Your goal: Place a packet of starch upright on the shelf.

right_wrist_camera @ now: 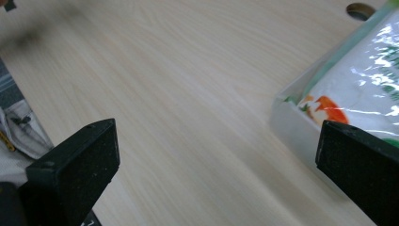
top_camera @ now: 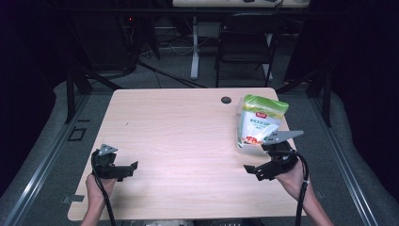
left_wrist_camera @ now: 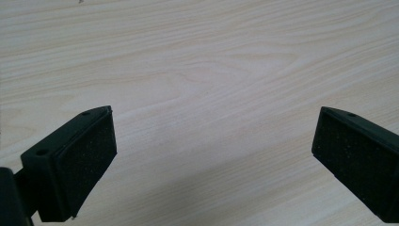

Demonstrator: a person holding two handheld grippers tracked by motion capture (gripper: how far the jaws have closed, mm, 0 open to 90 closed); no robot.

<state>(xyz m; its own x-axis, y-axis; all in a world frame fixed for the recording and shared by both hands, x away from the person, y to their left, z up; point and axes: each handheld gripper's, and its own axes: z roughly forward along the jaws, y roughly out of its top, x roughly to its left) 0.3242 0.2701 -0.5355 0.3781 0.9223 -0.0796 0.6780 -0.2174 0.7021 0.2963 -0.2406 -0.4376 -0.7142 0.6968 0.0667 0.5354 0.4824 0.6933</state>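
Observation:
A white and green snack bag stands upright in a clear shallow container at the table's right side. In the right gripper view the bag and the container's wall lie just ahead of the right-hand jaw. My right gripper is open, low over the table, just in front of the container and holding nothing. Near the table's front left, my left gripper is open over bare wood with nothing between its jaws.
The light wooden table has a dark round cable hole at its far side, left of the bag. A black folding chair and desk legs stand on the floor beyond the table.

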